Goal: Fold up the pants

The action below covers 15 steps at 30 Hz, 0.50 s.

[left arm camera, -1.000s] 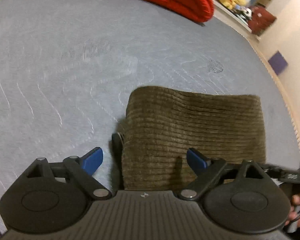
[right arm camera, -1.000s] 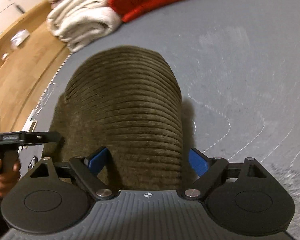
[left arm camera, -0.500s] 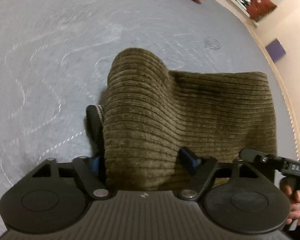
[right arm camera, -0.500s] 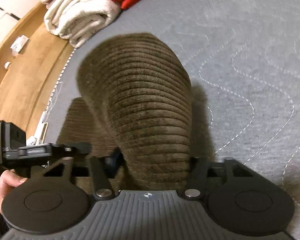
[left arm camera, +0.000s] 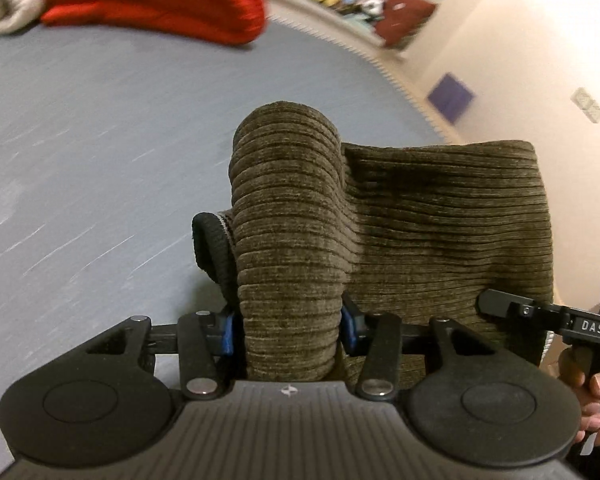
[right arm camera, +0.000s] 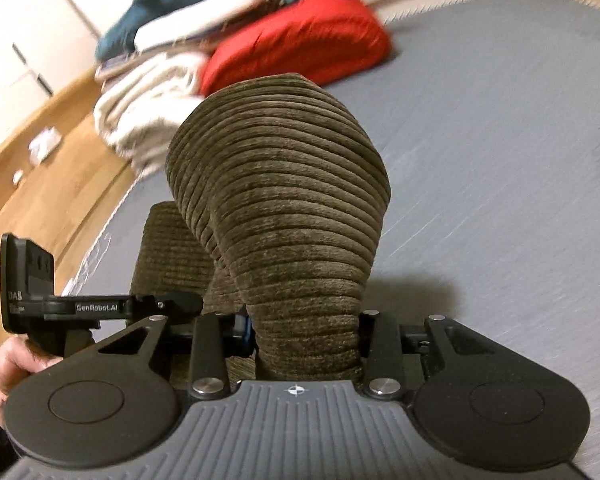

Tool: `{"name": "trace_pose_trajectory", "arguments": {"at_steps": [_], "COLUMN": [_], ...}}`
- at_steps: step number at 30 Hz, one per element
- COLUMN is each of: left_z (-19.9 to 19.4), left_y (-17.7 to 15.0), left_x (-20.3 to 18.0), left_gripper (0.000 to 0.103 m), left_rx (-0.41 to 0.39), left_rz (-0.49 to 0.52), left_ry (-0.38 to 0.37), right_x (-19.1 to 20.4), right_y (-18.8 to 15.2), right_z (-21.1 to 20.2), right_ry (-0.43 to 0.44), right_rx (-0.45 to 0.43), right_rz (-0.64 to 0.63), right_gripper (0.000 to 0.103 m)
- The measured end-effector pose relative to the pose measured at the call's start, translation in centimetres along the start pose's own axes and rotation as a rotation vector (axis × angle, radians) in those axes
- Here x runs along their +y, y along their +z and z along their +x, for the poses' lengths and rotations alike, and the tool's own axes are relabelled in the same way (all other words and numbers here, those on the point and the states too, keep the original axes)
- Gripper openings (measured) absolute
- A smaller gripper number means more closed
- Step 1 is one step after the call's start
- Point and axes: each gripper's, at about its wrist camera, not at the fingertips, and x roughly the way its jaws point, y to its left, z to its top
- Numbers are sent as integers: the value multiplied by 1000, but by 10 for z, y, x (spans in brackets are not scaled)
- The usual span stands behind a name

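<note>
Left tool [left arm camera: 288, 328] and right tool [right arm camera: 304, 330] have just closed; we find each pinching a bunched fold of the olive corduroy pants [left arm camera: 440, 220] above the grey bed [left arm camera: 100, 152].

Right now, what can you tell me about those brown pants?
The pants are olive-brown with thick soft ribs, like corduroy. They are folded into a block on the grey bed cover. The left gripper and the right gripper each pinch a bunched-up hump of the near edge and lift it; their jaws have just been closing. A black band peeks out beside the left hump.
</note>
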Motion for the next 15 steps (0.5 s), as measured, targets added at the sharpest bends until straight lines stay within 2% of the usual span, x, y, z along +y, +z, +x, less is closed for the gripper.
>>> {"name": "trace_pose_trajectory", "arguments": {"at_steps": [3,6,10,11,13,14,15], "left_z": [8,18,37,44,65,78,88], "left_y": [6,12,19,21,21,17,14], "left_x": [-25,-38,-40,-37,-26,-21,-21], "left_gripper": [52,52,53,53,65,66,66], "left_rx": [-31,-38,-34,-26,7,34,52], "left_rz": [27,30,19,11,-4,-3,21], "left_ry": [-32,-43,-20,-2,70,150,256], "right_x": [-22,-36,-61,-72,-88,-91,-98], "right_y": [16,31,52,54,56,56,54], "right_z": [-25,-38,-27,-23,-8,6,21], "right_ry": [-13,-9,9,14,16,4,-35], "right_rx": [-51,-76,-67,-60,-41,-25,1], "right_rz": [0,-55,-69,-49,-6,10,25], "right_gripper": [39,39,39,39,46,51,67]}}
